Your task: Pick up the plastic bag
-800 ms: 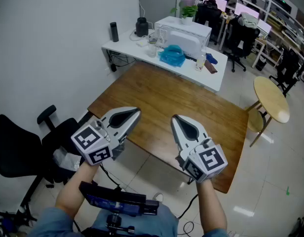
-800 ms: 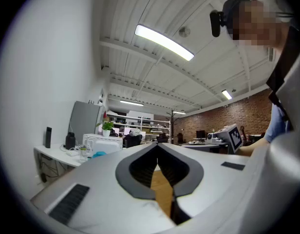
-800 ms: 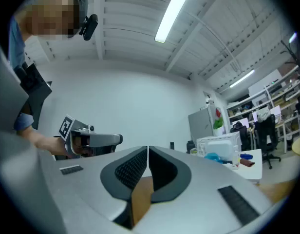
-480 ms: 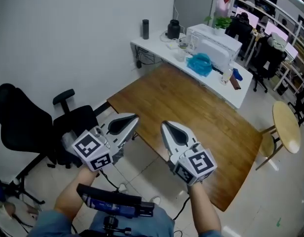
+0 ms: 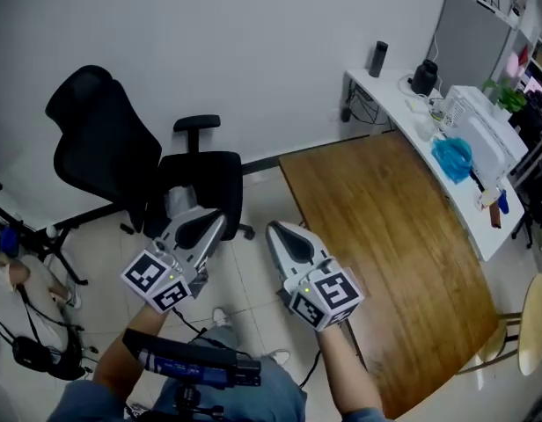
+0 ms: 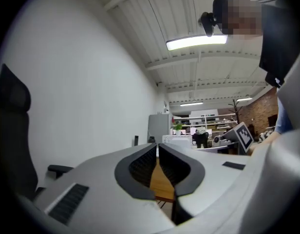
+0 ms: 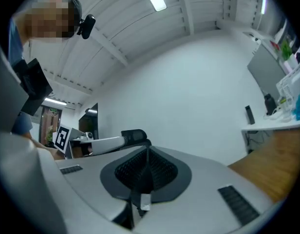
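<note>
Head view, looking steeply down: a person holds a claw in each hand above a tiled floor. The left claw (image 5: 220, 221) and the right claw (image 5: 274, 229) sit side by side, both pointing away from the person toward a black office chair (image 5: 113, 148). A pale crumpled bundle, most likely the plastic bag (image 5: 177, 202), lies on the chair seat just beyond the left claw's tip, and that claw partly covers it. To the right is a wooden worktop (image 5: 385, 236). Past it, a white worktop (image 5: 396, 104) carries a blue bag (image 5: 453, 157), well apart from both claws. Which bag the task means is a judgement, but the claws face the chair. Left claw view: the jaws are closed tip to tip with nothing gripped, and a sliver of the wooden worktop shows through the hollow below the tips. The chair back is a dark shape at the left edge, and the seat and bundle are out of sight. Right claw view: the jaws are clenched together and empty. A blank wall fills most of the frame, with the left claw off to one side, and no bag is visible. The step in hand looks like the approach, since nothing is held yet. The next move calls for opening one claw, tipping it down toward the seat and closing on a raised fold. Thin film could slip out of a shallow pinch.
</note>
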